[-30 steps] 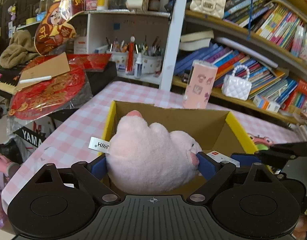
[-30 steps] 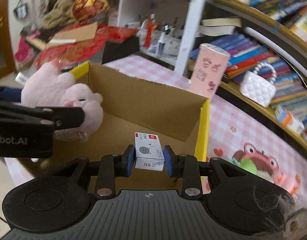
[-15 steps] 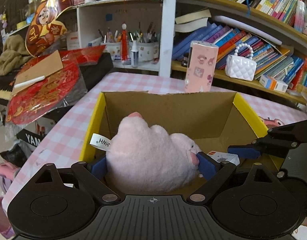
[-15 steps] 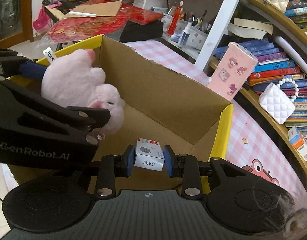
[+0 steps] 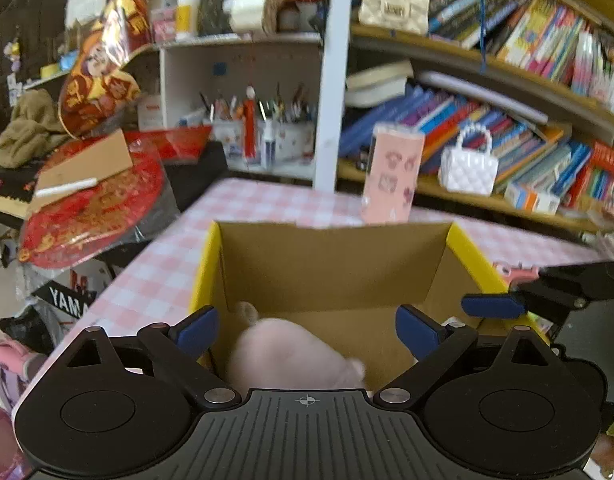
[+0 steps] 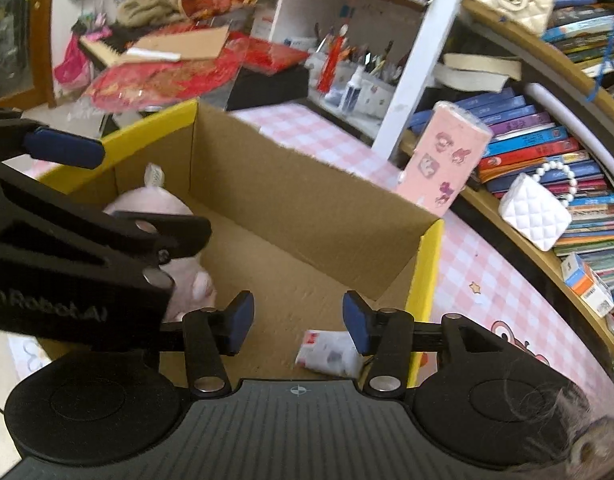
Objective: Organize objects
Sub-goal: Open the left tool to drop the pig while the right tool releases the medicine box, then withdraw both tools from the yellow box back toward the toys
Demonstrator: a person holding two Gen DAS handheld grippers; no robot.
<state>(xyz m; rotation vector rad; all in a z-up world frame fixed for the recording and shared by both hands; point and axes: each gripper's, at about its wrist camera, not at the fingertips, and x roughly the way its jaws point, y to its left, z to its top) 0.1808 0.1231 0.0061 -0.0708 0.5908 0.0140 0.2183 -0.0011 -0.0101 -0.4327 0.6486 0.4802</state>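
left gripper [image 5: 306, 330] spread wide above the cardboard box [image 5: 335, 264], pink plush toy [image 5: 287, 356] lying loose on the box floor below it, right gripper [image 6: 298, 318] with jaws just opening, gripping nothing, small white packet [image 6: 327, 354] on the box floor by its right finger

Past my worktop's pink checked cloth [image 5: 267, 204] a tall pink carton [image 5: 391, 174] stands upright. Behind it, shelves of slanting books [image 5: 459, 120], a white quilted handbag [image 5: 467, 164], a cream one [image 5: 393, 6] higher up, and pen pots [image 5: 267, 136].
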